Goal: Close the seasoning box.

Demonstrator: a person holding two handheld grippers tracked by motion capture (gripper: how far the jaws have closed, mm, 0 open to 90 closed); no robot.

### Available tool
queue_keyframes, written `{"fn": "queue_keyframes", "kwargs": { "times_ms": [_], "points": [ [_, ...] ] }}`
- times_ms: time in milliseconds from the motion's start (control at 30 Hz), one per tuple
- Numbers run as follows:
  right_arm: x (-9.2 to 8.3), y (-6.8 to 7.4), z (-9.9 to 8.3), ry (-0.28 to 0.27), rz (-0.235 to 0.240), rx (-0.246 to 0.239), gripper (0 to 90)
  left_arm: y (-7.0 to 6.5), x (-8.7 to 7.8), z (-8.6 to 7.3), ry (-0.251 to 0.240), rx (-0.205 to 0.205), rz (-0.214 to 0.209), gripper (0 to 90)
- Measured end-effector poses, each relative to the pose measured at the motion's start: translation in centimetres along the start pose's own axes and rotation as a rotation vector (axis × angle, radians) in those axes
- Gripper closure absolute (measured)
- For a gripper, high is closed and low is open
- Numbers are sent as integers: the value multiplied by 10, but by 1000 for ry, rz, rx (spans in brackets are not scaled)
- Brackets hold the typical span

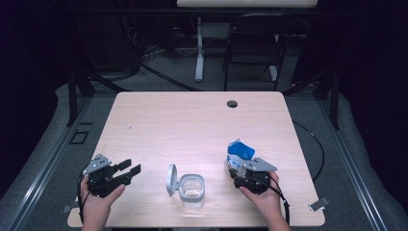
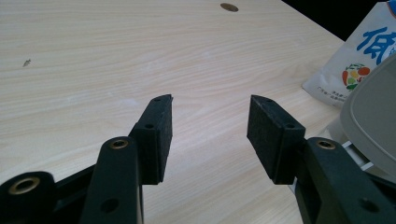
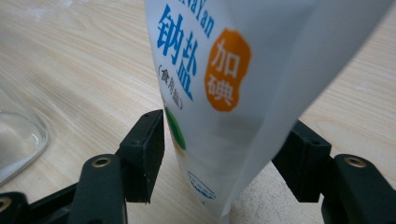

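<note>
A white and blue salt bag [image 1: 239, 153] stands upright at the table's front right. My right gripper [image 1: 242, 169] is open, one jaw on each side of the bag. In the right gripper view the bag [image 3: 224, 70] rises between the jaws of the right gripper [image 3: 229, 126]; the left jaw is at its edge and the right jaw is partly hidden behind it. A clear glass jar [image 1: 192, 190] with its hinged lid [image 1: 171, 179] swung open sits at front centre. My left gripper [image 1: 131, 167] is open over bare wood left of the jar, and nothing lies between the jaws of the left gripper [image 2: 210, 105].
The wooden table [image 1: 192, 125] has a cable hole [image 1: 232, 103] near its far edge. In the left gripper view the bag [image 2: 359, 60] and the jar's lid [image 2: 373, 116] stand to the right. A black chair [image 1: 252, 43] stands beyond the table.
</note>
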State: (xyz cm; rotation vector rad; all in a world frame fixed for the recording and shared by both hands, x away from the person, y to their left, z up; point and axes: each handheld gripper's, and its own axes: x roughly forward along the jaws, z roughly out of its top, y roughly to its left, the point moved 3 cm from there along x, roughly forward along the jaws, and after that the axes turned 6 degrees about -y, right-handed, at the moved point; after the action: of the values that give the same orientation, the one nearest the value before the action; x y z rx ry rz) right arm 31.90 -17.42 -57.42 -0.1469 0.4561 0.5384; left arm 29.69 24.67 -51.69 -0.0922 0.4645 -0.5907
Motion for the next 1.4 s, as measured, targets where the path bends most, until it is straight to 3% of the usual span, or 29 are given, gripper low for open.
{"fn": "queue_keyframes", "kwargs": {
  "times_ms": [300, 600, 1033, 1400],
  "points": [
    [3, 1, -2, -8, -4, -30, 354, 0, 0, 0, 6, 3, 2, 511],
    [8, 3, -3, -31, -11, -13, 356, 1, 0, 0, 4, 5, 0, 511],
    [12, 4, -10, -5, -38, -45, 382, 2, -1, 0, 2, -3, 4, 511],
    [17, 6, -14, 6, -45, -20, 343, 1, 0, 0, 2, -4, 6, 511]
  ]
}}
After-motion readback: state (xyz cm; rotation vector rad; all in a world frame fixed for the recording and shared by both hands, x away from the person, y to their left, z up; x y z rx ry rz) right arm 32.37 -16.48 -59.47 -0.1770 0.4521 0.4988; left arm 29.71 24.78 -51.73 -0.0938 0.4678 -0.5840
